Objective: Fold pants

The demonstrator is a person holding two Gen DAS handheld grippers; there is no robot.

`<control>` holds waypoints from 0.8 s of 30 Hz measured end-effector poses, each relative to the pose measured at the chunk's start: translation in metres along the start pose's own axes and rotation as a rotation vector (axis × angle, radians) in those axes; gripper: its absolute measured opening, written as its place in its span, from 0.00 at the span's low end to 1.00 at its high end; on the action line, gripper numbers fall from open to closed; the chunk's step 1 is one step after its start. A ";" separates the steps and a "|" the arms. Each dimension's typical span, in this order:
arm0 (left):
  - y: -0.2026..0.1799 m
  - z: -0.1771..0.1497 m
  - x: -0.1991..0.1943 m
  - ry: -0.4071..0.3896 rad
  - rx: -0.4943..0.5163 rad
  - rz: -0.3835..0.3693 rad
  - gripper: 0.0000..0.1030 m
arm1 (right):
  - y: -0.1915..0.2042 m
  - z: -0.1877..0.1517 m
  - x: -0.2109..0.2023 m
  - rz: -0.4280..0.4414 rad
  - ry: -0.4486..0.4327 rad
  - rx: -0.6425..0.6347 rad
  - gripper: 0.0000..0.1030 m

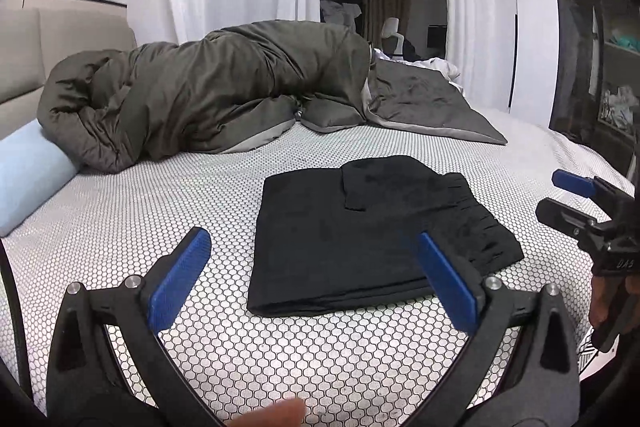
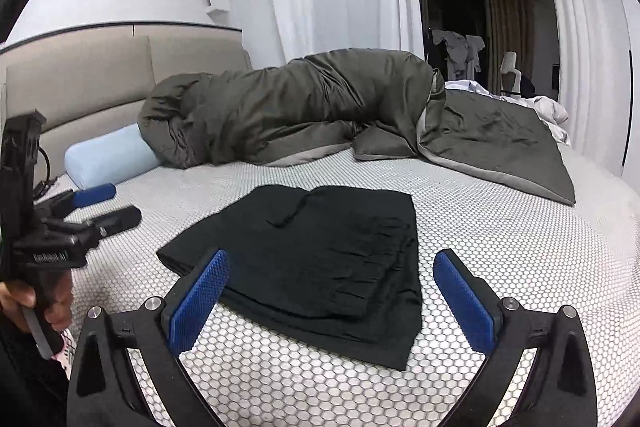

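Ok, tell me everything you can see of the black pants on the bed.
The black pants look like soft matte fabric, folded into a flat, roughly rectangular stack with layered edges on the near side. A gathered waistband and a smaller flap lie on top. They rest on the white honeycomb-patterned bed cover, apart from the olive duvet. Neither open gripper touches them.

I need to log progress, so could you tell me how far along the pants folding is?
Done: the black pants lie folded in a compact, layered rectangle on the bed. In hand: nothing; the left gripper and right gripper are both open and empty. Left: seemingly nothing, perhaps tidying the edges.
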State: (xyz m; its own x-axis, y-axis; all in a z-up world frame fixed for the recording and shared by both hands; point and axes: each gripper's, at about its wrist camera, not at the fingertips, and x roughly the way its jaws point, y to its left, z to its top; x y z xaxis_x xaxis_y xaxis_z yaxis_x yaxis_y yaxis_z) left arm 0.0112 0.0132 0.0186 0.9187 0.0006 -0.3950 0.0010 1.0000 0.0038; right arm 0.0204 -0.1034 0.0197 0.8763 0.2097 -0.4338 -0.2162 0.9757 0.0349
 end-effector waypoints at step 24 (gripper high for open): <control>-0.001 -0.008 0.008 0.007 0.026 -0.040 0.99 | 0.004 0.000 -0.003 0.015 -0.007 -0.007 1.00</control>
State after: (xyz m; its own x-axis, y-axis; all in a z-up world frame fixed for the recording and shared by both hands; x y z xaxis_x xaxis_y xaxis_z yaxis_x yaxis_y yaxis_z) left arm 0.0158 0.0117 0.0083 0.9147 -0.0394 -0.4021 0.0482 0.9988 0.0118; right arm 0.0170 -0.1005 0.0207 0.8758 0.2247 -0.4272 -0.2323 0.9720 0.0350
